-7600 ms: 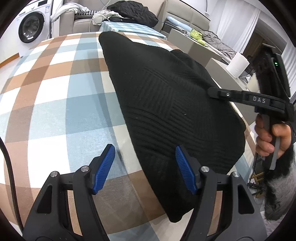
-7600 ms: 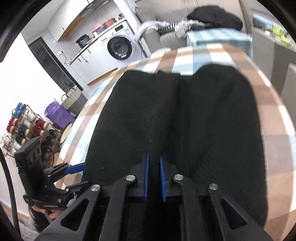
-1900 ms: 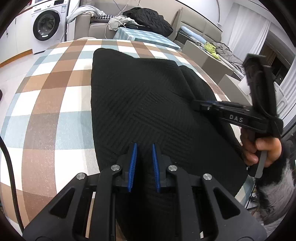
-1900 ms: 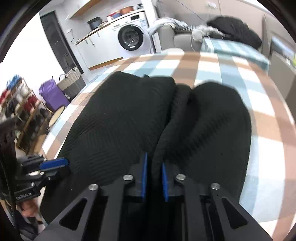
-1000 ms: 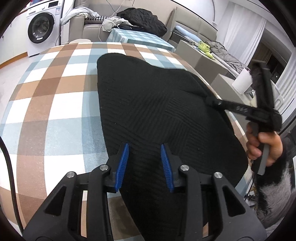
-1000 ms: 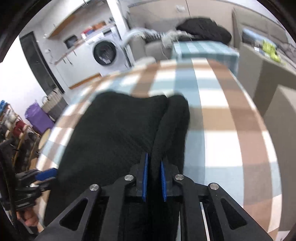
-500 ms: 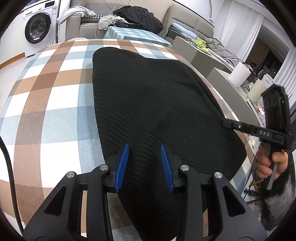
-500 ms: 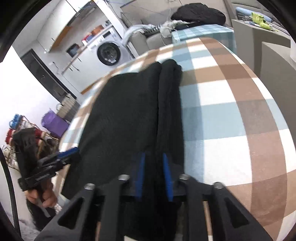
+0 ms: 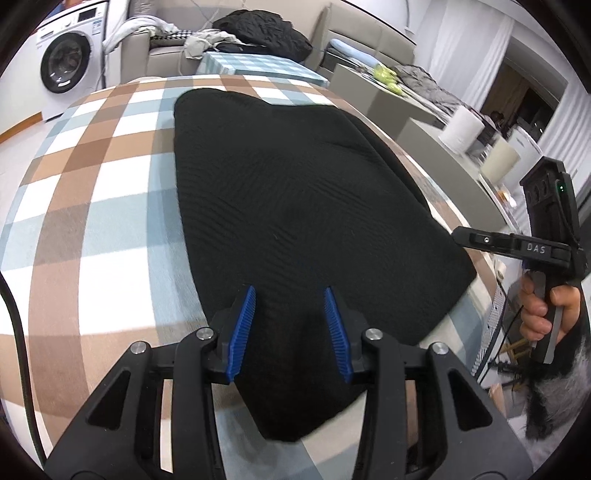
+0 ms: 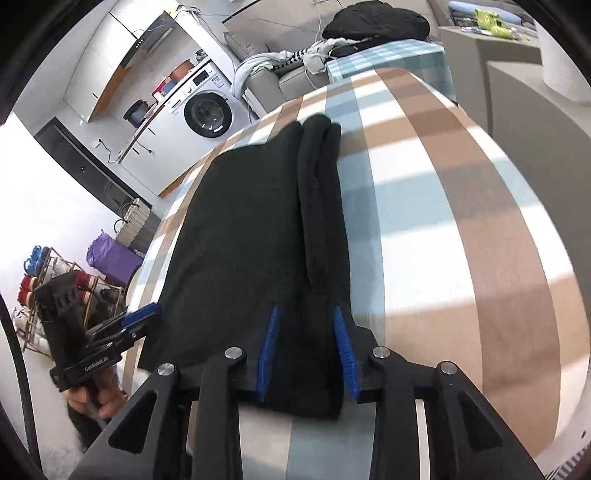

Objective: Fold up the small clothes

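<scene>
Right wrist view shows your right gripper [image 10: 306,349] fingers just parted and released around the soft, limp black knit garment [image 10: 251,236] on the checked worktop [image 10: 443,221]; grip its doubled near edge.

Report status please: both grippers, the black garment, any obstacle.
Left gripper open, right gripper just opened, both over black garment. Garment folded, flat on checked tablecloth. Nothing in the way.

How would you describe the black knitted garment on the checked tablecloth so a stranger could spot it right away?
Find the table under the brown, blue and white checked tablecloth. The black knitted garment lies folded flat across its middle, with a rolled edge along one long side. It is the only thing on that cloth; the other dark clothing is heaped on the grey sofa behind.
</scene>
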A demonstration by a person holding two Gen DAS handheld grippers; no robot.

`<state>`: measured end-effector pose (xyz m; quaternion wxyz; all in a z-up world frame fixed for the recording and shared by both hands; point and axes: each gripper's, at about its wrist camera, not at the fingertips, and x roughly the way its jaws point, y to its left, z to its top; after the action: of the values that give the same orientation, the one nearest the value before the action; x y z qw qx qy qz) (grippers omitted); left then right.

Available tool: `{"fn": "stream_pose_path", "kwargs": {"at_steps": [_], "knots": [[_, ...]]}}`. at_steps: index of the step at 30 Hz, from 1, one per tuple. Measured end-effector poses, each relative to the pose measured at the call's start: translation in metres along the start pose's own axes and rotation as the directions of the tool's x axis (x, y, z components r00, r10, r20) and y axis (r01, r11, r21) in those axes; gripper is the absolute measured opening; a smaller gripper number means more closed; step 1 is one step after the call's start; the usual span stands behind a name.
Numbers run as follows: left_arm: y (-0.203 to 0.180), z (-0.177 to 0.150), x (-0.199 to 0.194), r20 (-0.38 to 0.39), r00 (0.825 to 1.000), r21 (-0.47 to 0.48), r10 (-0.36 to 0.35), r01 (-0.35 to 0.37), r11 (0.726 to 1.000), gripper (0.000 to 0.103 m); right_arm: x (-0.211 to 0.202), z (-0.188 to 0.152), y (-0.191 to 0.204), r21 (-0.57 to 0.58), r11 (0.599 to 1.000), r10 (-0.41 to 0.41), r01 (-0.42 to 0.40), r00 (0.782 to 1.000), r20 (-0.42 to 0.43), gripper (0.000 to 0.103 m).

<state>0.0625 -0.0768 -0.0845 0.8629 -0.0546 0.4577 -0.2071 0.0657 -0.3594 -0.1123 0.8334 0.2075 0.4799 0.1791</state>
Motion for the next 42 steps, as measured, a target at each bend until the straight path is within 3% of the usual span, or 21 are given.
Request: {"fn": "stream_pose_path", "kwargs": {"at_steps": [5,8,11,14,17,19,22,25,27,30,32,34,42], "knots": [[-0.007,-0.017,0.000,-0.024,1.000,0.033,0.002,-0.001,0.999,0.036,-0.010,-0.023,0.007,-0.031,0.998,0.052,-0.052,0.999,0.015,0.031],[-0.007,-0.020,-0.002,-0.024,1.000,0.042,0.000,0.001,0.999,0.036,-0.001,-0.027,0.014,-0.070,0.997,0.040,-0.039,0.999,0.003,0.031],[-0.006,-0.023,-0.003,-0.029,1.000,0.044,-0.001,0.002,0.999,0.036,-0.001,-0.028,0.026,-0.137,0.990,0.024,-0.021,1.000,0.018,0.009],[-0.007,-0.025,-0.002,-0.034,0.999,0.051,0.006,-0.004,0.999,0.036,-0.009,-0.031,0.034,-0.192,0.981,0.002,0.006,0.999,0.040,0.006],[-0.009,-0.025,-0.003,-0.038,0.999,0.067,0.009,-0.007,0.998,0.036,0.007,-0.032,0.021,-0.162,0.983,-0.086,0.082,0.996,-0.016,0.007],[-0.009,-0.023,-0.005,-0.036,0.999,0.069,0.022,-0.020,0.997,0.036,0.006,-0.031,0.020,-0.156,0.984,-0.087,0.084,0.996,-0.012,0.011],[-0.011,-0.018,-0.013,-0.010,1.000,0.060,0.014,-0.014,0.998,0.036,-0.009,-0.025,0.030,-0.176,0.982,-0.065,0.073,0.997,0.051,0.017],[-0.021,-0.010,-0.010,0.006,1.000,0.085,-0.014,0.014,0.996,0.036,-0.008,-0.017,0.049,-0.228,0.964,-0.115,0.138,0.987,0.115,0.028],[-0.031,-0.006,0.000,-0.006,0.999,0.114,-0.037,0.037,0.993,0.036,0.006,-0.013,0.059,-0.251,0.955,-0.134,0.157,0.985,0.107,0.028],[-0.040,-0.008,0.020,-0.044,0.999,0.151,-0.015,0.021,0.988,0.037,0.032,-0.009,0.075,-0.311,0.939,-0.124,0.147,0.988,0.094,0.028],[-0.038,-0.011,0.022,-0.039,0.999,0.148,-0.025,0.031,0.988,0.041,0.048,-0.010,0.081,-0.354,0.927,-0.112,0.127,0.992,0.064,0.028],[-0.032,-0.013,0.020,-0.045,0.998,0.128,-0.047,0.052,0.990,0.042,0.062,-0.013,0.077,-0.385,0.910,-0.150,0.156,0.988,0.047,0.027],[-0.014,-0.012,0.009,-0.038,0.998,0.091,-0.052,0.055,0.994,0.042,0.031,-0.007,0.055,-0.332,0.927,-0.150,0.174,0.984,0.096,0.028]]}}
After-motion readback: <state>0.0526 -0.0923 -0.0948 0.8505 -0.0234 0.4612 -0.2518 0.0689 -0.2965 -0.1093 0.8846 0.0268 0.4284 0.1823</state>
